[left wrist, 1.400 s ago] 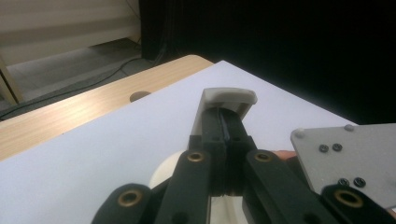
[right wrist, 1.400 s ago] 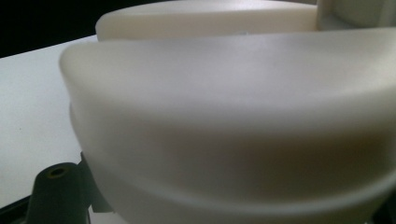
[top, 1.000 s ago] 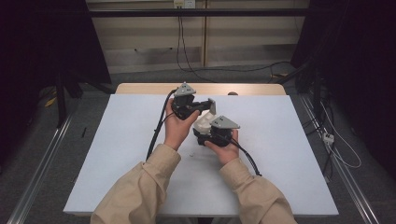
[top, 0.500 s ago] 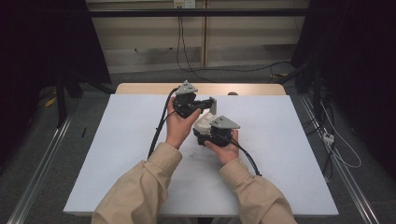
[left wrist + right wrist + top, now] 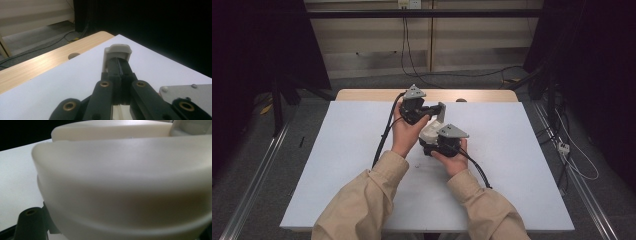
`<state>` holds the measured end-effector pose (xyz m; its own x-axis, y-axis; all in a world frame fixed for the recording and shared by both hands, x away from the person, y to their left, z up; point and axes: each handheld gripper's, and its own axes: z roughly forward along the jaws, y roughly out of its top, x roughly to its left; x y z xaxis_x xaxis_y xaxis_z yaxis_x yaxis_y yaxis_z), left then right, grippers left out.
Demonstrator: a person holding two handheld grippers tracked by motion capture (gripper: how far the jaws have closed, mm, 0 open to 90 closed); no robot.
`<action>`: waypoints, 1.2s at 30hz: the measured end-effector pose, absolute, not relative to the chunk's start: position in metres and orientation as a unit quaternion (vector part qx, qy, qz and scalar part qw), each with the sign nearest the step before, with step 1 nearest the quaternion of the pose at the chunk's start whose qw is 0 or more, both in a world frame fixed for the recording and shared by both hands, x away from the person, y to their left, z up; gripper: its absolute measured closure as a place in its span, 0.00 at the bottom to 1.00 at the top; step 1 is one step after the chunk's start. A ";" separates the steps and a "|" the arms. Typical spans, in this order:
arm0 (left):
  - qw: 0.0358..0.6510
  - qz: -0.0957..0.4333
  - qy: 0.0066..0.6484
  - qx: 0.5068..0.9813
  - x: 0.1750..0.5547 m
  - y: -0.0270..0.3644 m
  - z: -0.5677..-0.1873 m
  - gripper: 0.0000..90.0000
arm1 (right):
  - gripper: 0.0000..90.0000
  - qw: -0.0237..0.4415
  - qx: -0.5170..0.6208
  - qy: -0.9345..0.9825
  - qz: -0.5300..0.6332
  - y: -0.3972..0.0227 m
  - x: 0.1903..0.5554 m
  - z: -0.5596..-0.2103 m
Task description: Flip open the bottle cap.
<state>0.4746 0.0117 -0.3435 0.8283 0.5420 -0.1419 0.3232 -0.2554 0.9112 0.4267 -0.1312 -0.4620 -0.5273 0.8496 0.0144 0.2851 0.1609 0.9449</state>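
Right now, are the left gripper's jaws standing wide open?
No, in the left gripper view the left gripper has its jaws pressed together, tips tucked into a white piece.

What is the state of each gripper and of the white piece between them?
Left gripper: shut, its jaws pressed together on a thin edge of the white plastic piece.
Right gripper: shut on the white plastic piece, holding it above the table.
White plastic piece: held between both grippers; its shape is hard to tell.
Table: covered by a white sheet, wooden edge bare at the far side.
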 end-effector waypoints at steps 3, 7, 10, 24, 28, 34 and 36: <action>0.544 0.100 0.275 0.786 0.475 0.011 -0.344 1.00 | 0.21 0.276 0.400 0.710 0.510 -0.131 0.427 -0.462; 0.544 0.099 0.274 0.787 0.477 0.009 -0.344 1.00 | 0.21 0.277 0.400 0.710 0.510 -0.131 0.427 -0.462; 0.544 0.098 0.273 0.787 0.478 0.009 -0.344 1.00 | 0.21 0.276 0.400 0.710 0.510 -0.131 0.427 -0.462; 0.546 0.096 0.272 0.787 0.482 0.004 -0.345 1.00 | 0.21 0.276 0.400 0.710 0.510 -0.131 0.427 -0.462; 0.544 0.098 0.271 0.788 0.483 0.003 -0.345 1.00 | 0.21 0.276 0.400 0.710 0.510 -0.131 0.427 -0.462; 0.544 0.095 0.271 0.788 0.485 0.000 -0.346 1.00 | 0.21 0.277 0.400 0.710 0.509 -0.131 0.427 -0.462; 0.545 0.094 0.273 0.787 0.485 -0.001 -0.347 1.00 | 0.21 0.277 0.400 0.710 0.510 -0.131 0.427 -0.462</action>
